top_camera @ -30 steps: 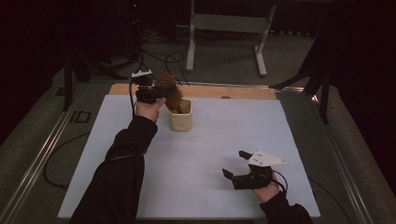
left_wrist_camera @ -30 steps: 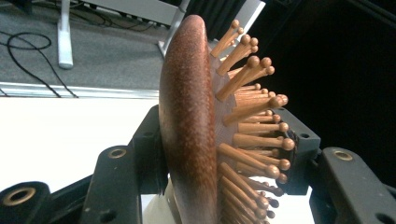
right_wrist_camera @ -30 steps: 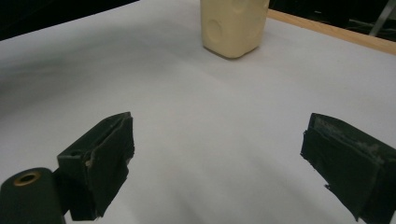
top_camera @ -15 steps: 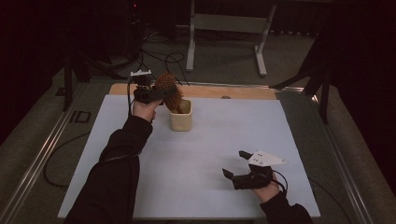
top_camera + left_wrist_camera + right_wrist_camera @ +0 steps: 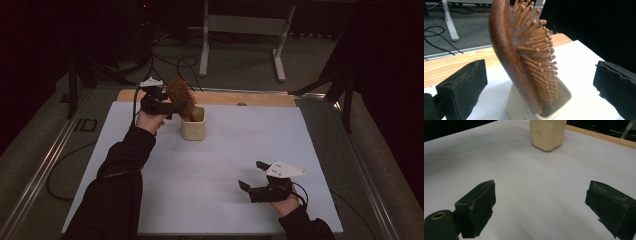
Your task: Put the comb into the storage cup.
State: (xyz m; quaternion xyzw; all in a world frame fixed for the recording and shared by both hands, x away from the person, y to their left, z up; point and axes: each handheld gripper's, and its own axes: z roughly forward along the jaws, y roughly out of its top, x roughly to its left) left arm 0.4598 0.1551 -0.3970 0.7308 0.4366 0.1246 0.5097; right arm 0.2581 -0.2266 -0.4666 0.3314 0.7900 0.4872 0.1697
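1. Now confirm the release. The left hand-held gripper (image 5: 176, 107) has just been opening, and its jaws stand spread wide on either side of the hairbrush (image 5: 524, 57); neither pad touches the wood.
2. Check the placement. The hairbrush stands handle-down in the cream holder (image 5: 193, 125), head up, tilted and leaning on the holder's rim. The holder sits on the white sheet near the far edge of the table (image 5: 250, 97).
3. Judge the step in hand as the withdrawal after the drop-off. Keep the jaws fully spread while you back away.
4. Retract along the line of the jaws, straight back toward yourself. Avoid any sideways sweep: the brush head sits between the pads, and a brush against the bristles can tip it out or drag the light holder.
5. Lift slightly as you retreat so that the lower pad clears the holder's rim.
6. Watch the brush in the left gripper view. If it rocks, pause until it settles.
7. Leave the right hand-held gripper (image 5: 256, 177) where it rests low over the near part of the sheet, jaws spread and empty, well apart from the holder.
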